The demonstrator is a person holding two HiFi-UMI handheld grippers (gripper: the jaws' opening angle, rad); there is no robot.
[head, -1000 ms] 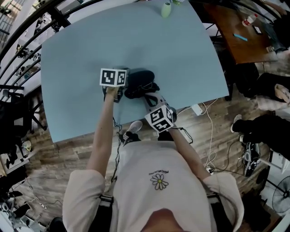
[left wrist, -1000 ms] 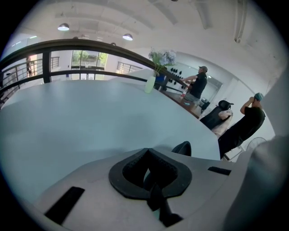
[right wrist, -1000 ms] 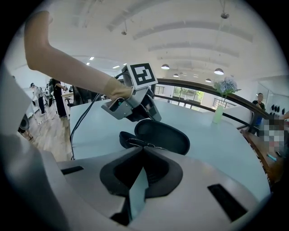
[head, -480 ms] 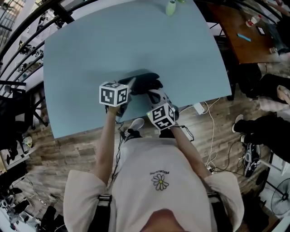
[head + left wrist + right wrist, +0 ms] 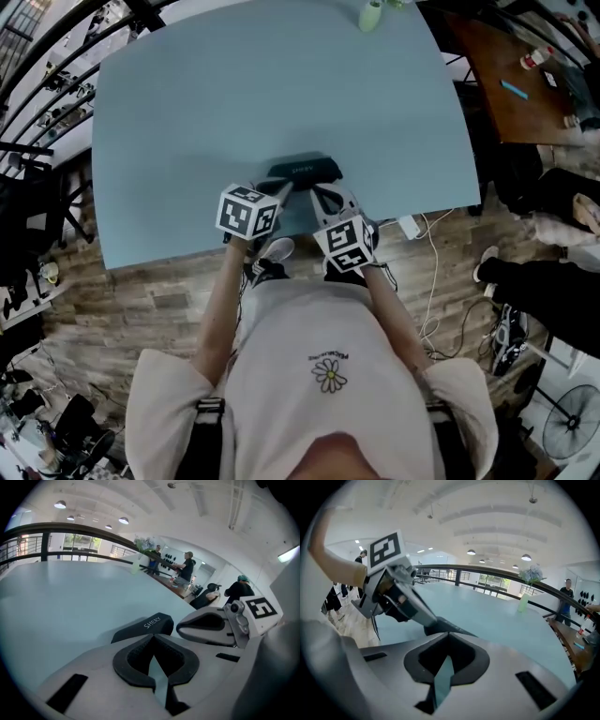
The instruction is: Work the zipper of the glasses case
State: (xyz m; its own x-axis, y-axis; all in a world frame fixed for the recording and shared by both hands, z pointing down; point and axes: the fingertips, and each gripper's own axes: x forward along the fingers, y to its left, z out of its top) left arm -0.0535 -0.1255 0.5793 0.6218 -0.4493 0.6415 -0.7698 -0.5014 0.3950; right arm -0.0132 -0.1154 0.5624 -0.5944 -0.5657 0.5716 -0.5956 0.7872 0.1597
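Left tool (image 5: 281, 187) and right tool (image 5: 324, 193) are both closed and empty, right by the glasses case (image 5: 302, 169) near the counter's (image 5: 187, 112) front edge. I'd pin it, then pinch the zipper pull squarely.

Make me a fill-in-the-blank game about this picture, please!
The black glasses case lies on a light ____ table.
The white word printed on the case is ____.
The left gripper and the right gripper are both ____, holding nothing.
The pale green bottle stands near the table's ____ edge.
Missing words: blue, SHERY, shut, far.
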